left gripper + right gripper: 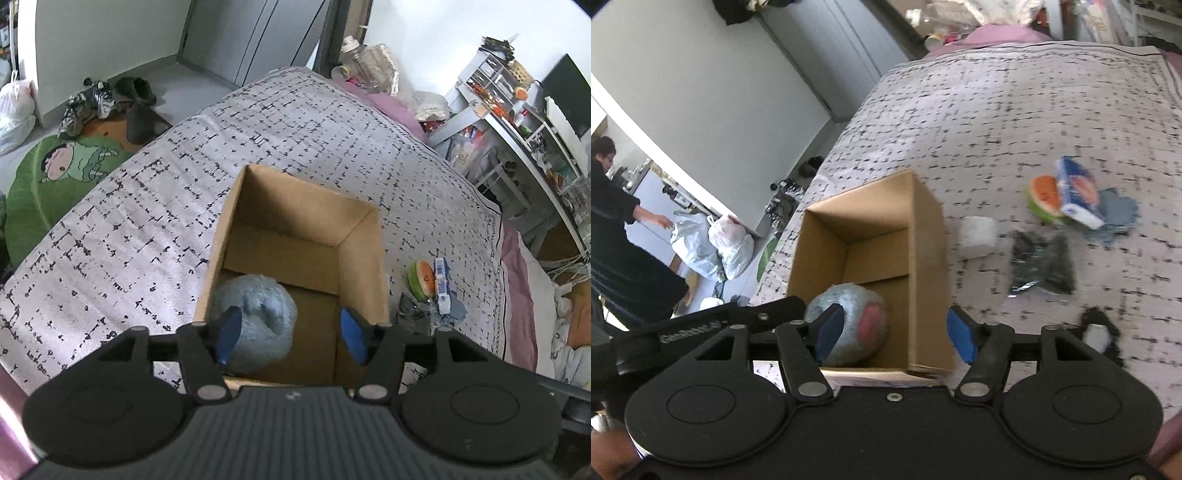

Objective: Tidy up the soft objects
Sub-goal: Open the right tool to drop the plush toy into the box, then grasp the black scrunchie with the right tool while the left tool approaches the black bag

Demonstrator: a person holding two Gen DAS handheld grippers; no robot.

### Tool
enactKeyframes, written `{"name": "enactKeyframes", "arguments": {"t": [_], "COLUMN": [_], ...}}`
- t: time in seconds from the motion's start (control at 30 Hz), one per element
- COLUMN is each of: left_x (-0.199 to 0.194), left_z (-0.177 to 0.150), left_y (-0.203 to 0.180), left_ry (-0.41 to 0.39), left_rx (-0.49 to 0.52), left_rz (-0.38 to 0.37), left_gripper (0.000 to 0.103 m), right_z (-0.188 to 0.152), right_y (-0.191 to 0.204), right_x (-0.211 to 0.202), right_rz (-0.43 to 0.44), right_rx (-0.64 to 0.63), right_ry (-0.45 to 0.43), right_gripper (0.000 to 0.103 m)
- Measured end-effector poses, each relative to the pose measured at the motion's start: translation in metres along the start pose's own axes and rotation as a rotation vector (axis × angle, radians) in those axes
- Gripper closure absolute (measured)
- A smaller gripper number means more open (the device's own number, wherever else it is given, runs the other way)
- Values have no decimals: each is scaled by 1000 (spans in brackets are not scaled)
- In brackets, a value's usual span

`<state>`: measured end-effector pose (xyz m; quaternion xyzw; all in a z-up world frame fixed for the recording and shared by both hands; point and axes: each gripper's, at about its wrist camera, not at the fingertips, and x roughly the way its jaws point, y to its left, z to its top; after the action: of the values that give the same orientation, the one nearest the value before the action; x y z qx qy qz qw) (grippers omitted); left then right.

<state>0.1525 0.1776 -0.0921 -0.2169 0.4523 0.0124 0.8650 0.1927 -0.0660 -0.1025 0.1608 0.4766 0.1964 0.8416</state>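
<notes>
Fluffy blue plush (255, 325) — rolled up (pink patch) — in box (364, 258).

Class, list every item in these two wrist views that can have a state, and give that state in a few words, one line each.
cardboard box: open-topped, upright on the bed
blue plush ball: lying inside the box, not gripped
left gripper: open, above the box
right gripper: open, nothing held
watermelon plush: on the bed, outside the box
white soft block: on the bed beside the box
black packet: lying flat on the bed
</notes>
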Motion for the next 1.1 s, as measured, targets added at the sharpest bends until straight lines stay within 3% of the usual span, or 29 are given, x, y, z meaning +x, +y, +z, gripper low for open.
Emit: {"name": "enactKeyframes", "arguments": {"t": [0.27, 0.6, 1.1], "left_x": [-15, -15, 1], "left_z": [-7, -26, -46], "left_y": [-22, -61, -111], "left_ry": [-26, -7, 28], "left_rx": [8, 20, 55], "left_rz": [20, -14, -37], "left_gripper": [32, 32, 32], "right_z": [-4, -10, -19], "right_y": [-40, -87, -139], "right_x": [-29, -66, -85], "right_rz": [-32, -62, -86], "right_rx": [36, 81, 163], "right_ry": [-32, -57, -59], "right_gripper": [37, 34, 29]}}
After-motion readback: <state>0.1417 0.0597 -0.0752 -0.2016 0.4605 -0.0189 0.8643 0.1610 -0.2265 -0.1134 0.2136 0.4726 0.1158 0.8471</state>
